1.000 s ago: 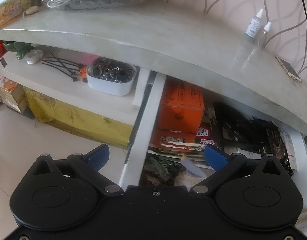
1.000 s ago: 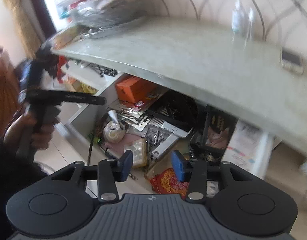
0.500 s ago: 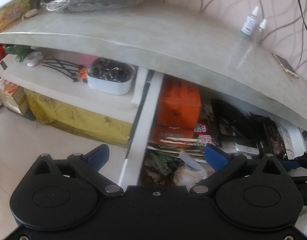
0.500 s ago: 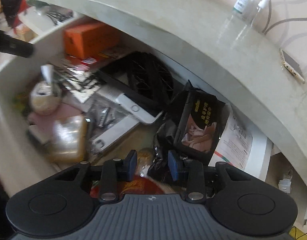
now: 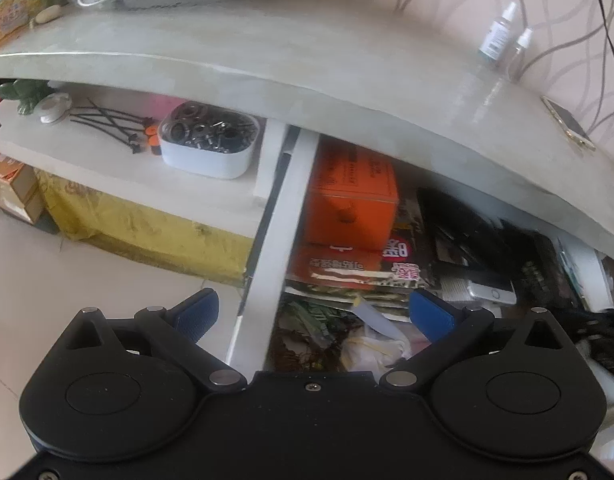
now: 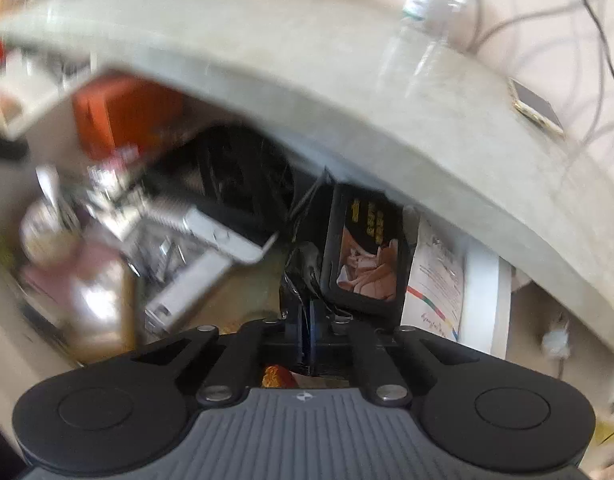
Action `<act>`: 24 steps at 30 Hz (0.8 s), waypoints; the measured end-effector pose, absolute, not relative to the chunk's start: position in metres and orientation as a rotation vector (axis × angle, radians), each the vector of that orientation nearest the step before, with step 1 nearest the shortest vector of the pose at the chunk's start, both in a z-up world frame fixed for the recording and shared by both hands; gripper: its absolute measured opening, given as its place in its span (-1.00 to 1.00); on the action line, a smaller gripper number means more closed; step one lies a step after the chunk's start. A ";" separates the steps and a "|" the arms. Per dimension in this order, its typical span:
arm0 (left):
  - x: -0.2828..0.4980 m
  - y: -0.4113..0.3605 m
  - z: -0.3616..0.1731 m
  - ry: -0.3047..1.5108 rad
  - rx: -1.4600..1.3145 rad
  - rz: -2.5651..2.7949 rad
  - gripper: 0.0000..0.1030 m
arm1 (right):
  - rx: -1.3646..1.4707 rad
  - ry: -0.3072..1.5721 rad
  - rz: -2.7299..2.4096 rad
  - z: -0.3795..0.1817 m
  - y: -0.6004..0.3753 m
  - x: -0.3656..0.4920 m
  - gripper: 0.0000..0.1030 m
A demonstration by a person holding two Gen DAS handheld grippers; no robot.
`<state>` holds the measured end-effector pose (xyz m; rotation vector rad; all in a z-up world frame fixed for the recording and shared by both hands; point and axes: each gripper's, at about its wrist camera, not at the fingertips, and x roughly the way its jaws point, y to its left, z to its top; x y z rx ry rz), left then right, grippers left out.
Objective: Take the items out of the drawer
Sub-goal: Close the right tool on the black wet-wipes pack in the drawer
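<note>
The open drawer (image 5: 283, 208) is crammed with things: an orange box (image 5: 351, 200), printed packets, a white phone (image 5: 491, 290) and black packages. My left gripper (image 5: 313, 308) hangs open above the drawer's left wall, with nothing between its blue pads. In the right wrist view my right gripper (image 6: 305, 320) is down in the drawer's right half. Its pads are pressed together on the crinkled black plastic wrapper (image 6: 303, 264). This sits beside a black package with a picture (image 6: 367, 248). The orange box (image 6: 123, 116) and white phone (image 6: 223, 236) lie blurred to the left.
A grey countertop (image 5: 307, 52) overhangs the drawer, with two spray bottles (image 5: 499, 36) and a gold phone (image 5: 567, 124) on it. On a white shelf to the left stands a white tray of metal parts (image 5: 207, 148). A printed paper (image 6: 439, 280) lines the drawer's right side.
My right gripper dropped into the drawer's right half and its jaws closed on the black wrapper. The left gripper stayed where it was, open.
</note>
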<state>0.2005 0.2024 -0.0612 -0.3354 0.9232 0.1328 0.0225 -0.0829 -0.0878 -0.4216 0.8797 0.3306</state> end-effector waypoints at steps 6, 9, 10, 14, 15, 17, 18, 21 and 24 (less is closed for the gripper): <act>0.204 0.197 -0.062 0.927 -0.336 0.118 1.00 | -0.295 0.785 0.372 -0.023 -0.090 0.000 -0.97; 0.205 0.192 -0.062 0.925 -0.324 0.101 1.00 | -0.276 0.739 0.380 0.003 -0.089 -0.005 -0.97; 0.205 0.191 -0.062 0.924 -0.319 0.103 1.00 | -0.272 0.722 0.381 0.011 -0.089 -0.006 -1.00; 0.204 0.191 -0.061 0.920 -0.331 0.105 1.00 | -0.273 0.621 0.370 0.056 -0.093 -0.009 -1.00; 0.203 0.192 -0.061 0.918 -0.335 0.104 1.00 | -0.285 0.592 0.361 0.067 -0.093 -0.009 -1.00; 0.202 0.193 -0.060 0.914 -0.340 0.103 1.00 | -0.310 0.580 0.348 0.076 -0.093 -0.001 -1.00; 0.202 0.193 -0.059 0.911 -0.343 0.101 1.00 | -0.308 0.597 0.352 0.078 -0.093 0.005 -1.00; 0.199 0.195 -0.057 0.901 -0.353 0.098 1.00 | -0.217 0.741 0.391 0.054 -0.096 0.027 -0.93; 0.197 0.197 -0.056 0.897 -0.364 0.099 1.00 | -0.150 0.847 0.362 0.006 -0.095 0.030 0.16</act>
